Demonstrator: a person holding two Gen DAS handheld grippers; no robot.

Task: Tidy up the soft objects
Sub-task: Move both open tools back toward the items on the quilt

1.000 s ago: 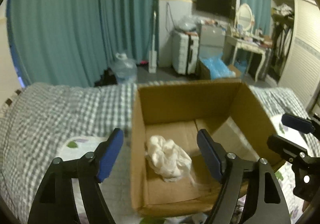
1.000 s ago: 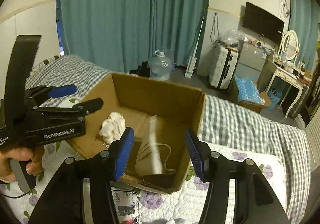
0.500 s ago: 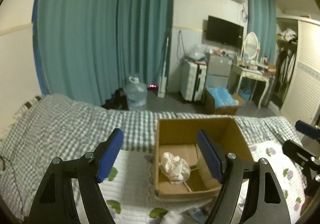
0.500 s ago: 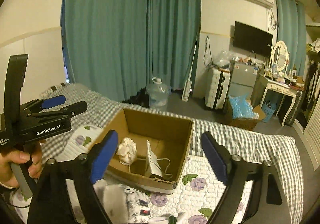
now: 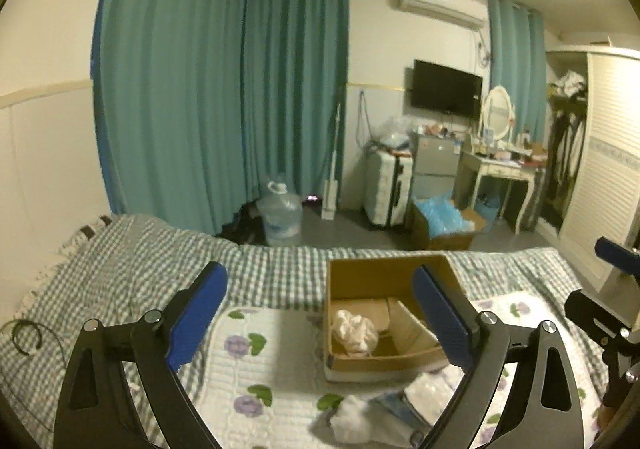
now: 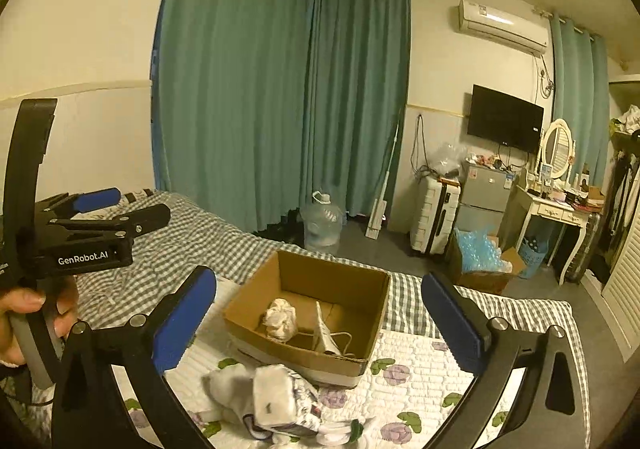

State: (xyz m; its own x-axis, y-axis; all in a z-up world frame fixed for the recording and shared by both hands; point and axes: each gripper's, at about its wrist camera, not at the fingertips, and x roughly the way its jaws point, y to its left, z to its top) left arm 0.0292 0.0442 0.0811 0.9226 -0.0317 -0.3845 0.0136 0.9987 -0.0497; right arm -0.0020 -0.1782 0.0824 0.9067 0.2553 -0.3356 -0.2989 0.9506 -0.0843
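Note:
An open cardboard box [image 5: 348,273] [image 6: 344,281] stands on the bed and holds a crumpled cream cloth [image 5: 354,331] [image 6: 281,319] and a pale folded item with a cord [image 6: 326,337]. A pile of white and patterned soft items [image 6: 276,401] [image 5: 356,417] lies on the floral quilt in front of the box. My left gripper [image 5: 320,313] is open and empty, raised well back from the box; it also shows in the right wrist view [image 6: 120,209]. My right gripper [image 6: 320,313] is open and empty, above the pile.
A floral quilt [image 5: 256,369] lies over a checked blanket [image 5: 132,261]. Beyond the bed are teal curtains [image 6: 280,97], a water jug [image 6: 322,223], a suitcase [image 6: 434,215], a box of blue plastic [image 5: 442,225] and a dressing table [image 6: 560,209].
Both grippers have pulled back and up from the box, which now looks smaller and farther. The right gripper's jaws have opened wider. The pile of soft items has come into view.

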